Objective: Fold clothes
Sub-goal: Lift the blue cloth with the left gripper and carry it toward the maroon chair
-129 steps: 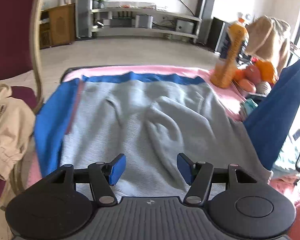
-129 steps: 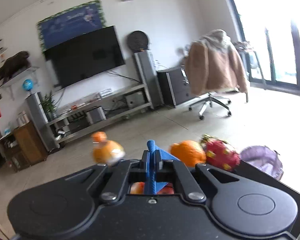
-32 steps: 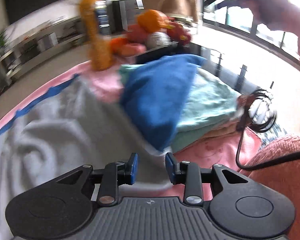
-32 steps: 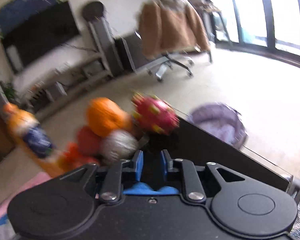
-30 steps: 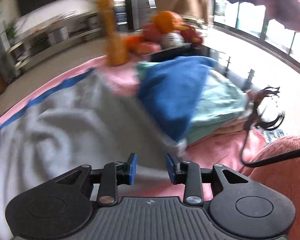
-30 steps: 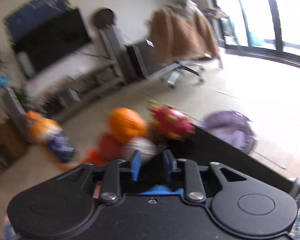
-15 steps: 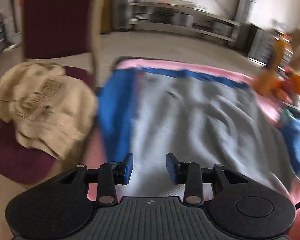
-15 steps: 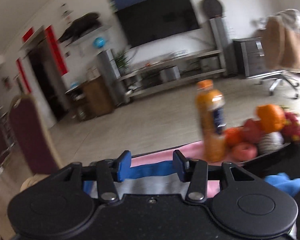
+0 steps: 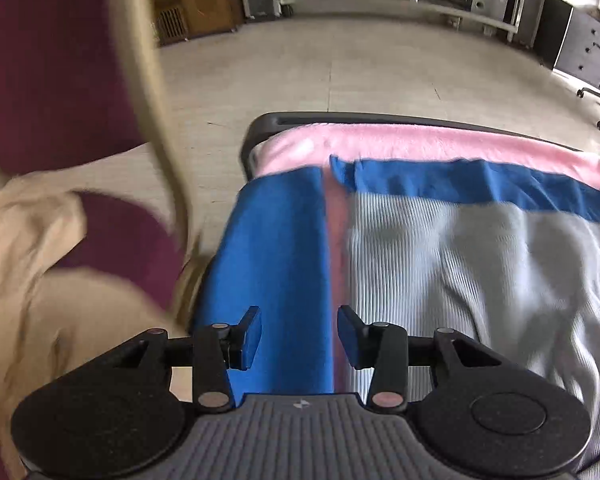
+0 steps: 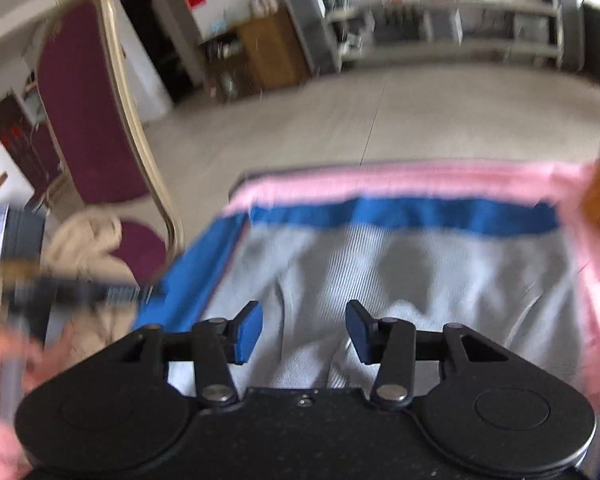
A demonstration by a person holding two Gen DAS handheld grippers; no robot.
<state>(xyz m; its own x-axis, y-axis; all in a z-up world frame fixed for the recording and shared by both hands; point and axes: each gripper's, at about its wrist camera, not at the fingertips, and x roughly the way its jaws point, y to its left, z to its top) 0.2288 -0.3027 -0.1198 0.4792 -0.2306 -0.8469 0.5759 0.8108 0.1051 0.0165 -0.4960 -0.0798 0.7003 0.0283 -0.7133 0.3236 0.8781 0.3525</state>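
The grey ribbed garment [image 9: 480, 264] lies spread flat on the bench [image 9: 260, 126], over a blue cloth [image 9: 276, 264] and a pink blanket [image 9: 400, 144]. The left gripper [image 9: 299, 332] hangs above the blue cloth's strip at nine o'clock of the grey garment, jaws parted and holding nothing. The right gripper [image 10: 304, 332], also parted and empty, hovers over the garment's near, six o'clock part; blur hides whether it touches. A maroon chair [image 10: 84, 112] stands at ten o'clock.

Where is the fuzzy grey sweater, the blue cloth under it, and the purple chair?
Ribbed grey knit sweater [image 9: 480, 264], left wrist view, on its middle.
Blue cloth [image 9: 276, 264], left wrist view, on the left strip beside the sweater.
Maroon upholstered chair [image 10: 80, 120], right wrist view, on its backrest.
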